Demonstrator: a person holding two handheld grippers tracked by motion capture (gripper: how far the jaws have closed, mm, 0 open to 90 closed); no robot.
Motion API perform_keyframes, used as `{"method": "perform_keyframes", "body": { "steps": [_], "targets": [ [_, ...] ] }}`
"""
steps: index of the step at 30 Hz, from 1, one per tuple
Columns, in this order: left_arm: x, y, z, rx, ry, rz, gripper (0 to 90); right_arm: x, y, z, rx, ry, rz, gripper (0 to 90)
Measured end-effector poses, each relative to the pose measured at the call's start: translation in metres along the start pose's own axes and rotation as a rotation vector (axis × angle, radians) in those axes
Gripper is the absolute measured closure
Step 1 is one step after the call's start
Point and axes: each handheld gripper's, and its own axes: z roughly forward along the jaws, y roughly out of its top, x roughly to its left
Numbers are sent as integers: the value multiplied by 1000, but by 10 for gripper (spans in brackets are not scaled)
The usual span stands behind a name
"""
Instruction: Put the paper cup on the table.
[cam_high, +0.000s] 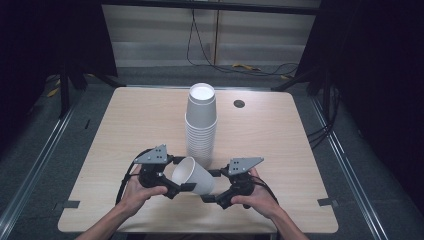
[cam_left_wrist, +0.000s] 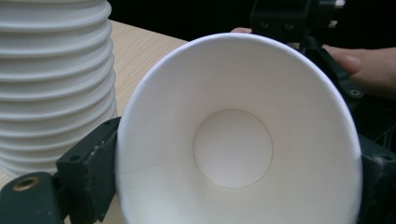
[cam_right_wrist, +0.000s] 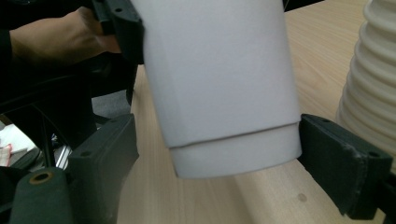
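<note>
- Near 6 o'clock on the tabletop (cam_high: 125, 130), a single white paper cup (cam_high: 194, 176) is held tipped on its side, clear of the wood, mouth toward 10 o'clock and base toward 4 o'clock.
- Left tongs (cam_high: 181, 188) clamp the cup near its rim; in the left gripper view the black jaws sit against both sides of the cup (cam_left_wrist: 233, 140), part-closed to its width, mouth facing the camera.
- Right tongs (cam_high: 210, 199) sit at the base end; in the right gripper view the jaws flank the cup (cam_right_wrist: 224, 93) foot. The right jaw looks to touch it, the left jaw shows a gap, so I read it as open, not gripping.
- Stack of cups (cam_high: 201, 125) stands upside down just beyond, at 12 o'clock from the held cup, apart from it.
- Step, my guess: cup is off the stack and passing between hands, or being turned over.
- Next move needs: right tongs close gently on the base before the left lets go; too hard a squeeze will dent the thin wall.
- Keep the cup away from the stack while turning.
</note>
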Motion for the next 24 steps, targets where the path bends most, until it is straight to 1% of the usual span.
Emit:
{"method": "perform_keyframes", "body": {
  "steps": [3, 4, 6, 8, 9, 11, 12, 16, 17, 18, 21, 22, 23, 24],
  "targets": [
    [1, 0, -1, 10, 7, 7, 93, 0, -1, -1, 4, -5, -2, 131],
    [2, 1, -2, 27, 14, 15, 92, -1, -1, -2, 2, -13, 3, 131],
    [3, 3, -3, 30, 18, 19, 92, -1, 0, -3, -5, -19, 7, 130],
    [3, 4, -5, 33, 21, 17, 92, -2, 0, -3, -7, -23, 6, 130],
    [5, 6, -5, 30, 28, 14, 92, -4, -1, -4, -11, -47, 13, 130],
    [7, 7, -5, 34, 34, 9, 91, -5, -1, -4, -14, -53, 17, 130],
    [8, 7, -6, 48, 41, 10, 91, -7, -2, -5, -19, -61, 26, 131],
    [9, 8, -7, 57, 41, 9, 91, -10, -4, -8, -17, -77, 39, 131],
    [9, 8, -8, 59, 45, 10, 91, -11, -5, -9, -17, -76, 36, 131],
    [9, 8, -8, 62, 46, 9, 90, -11, -5, -11, -19, -88, 34, 131],
    [9, 8, -9, 66, 50, 7, 89, -10, -5, -13, -17, -99, 26, 131],
    [10, 9, -9, 70, 54, 7, 88, -10, -4, -14, -18, -111, 25, 132],
    [10, 9, -11, 75, 71, 4, 88, -9, -4, -15, -17, -113, 22, 132],
    [11, 9, -12, 72, 72, 1, 88, -9, -5, -16, -15, -119, 18, 132]
  ]
}}
